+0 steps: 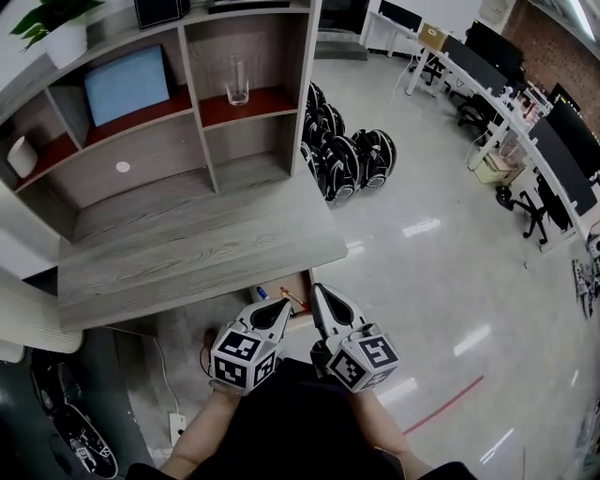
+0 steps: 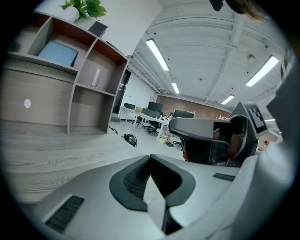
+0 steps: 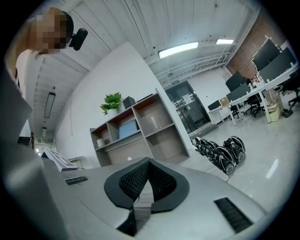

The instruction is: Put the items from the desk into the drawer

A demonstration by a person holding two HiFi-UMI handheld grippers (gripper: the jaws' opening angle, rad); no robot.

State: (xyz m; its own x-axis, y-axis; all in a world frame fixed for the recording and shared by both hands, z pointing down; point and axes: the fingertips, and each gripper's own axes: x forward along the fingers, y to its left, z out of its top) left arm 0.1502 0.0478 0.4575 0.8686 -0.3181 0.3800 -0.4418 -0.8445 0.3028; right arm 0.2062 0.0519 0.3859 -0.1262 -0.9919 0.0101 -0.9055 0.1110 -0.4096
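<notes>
The grey wooden desk [image 1: 187, 253] has a bare top. Under its front edge a drawer [image 1: 298, 284] stands partly open, and inside I see a small blue item [image 1: 262, 293] and a thin red pen-like item [image 1: 293, 299]. My left gripper [image 1: 282, 308] and right gripper [image 1: 318, 292] hover side by side just above the drawer opening, both shut with nothing between the jaws. The left gripper [image 2: 150, 158] looks over the desk top [image 2: 51, 150]. In the right gripper view the right gripper [image 3: 149, 161] faces the shelf unit [image 3: 136, 133].
A shelf unit at the desk's back holds a glass [image 1: 237, 82], a blue panel [image 1: 127, 84] and a potted plant [image 1: 54, 28]. Black wheeled devices [image 1: 342, 155] sit on the floor to the right. A power strip [image 1: 176, 427] lies below the desk.
</notes>
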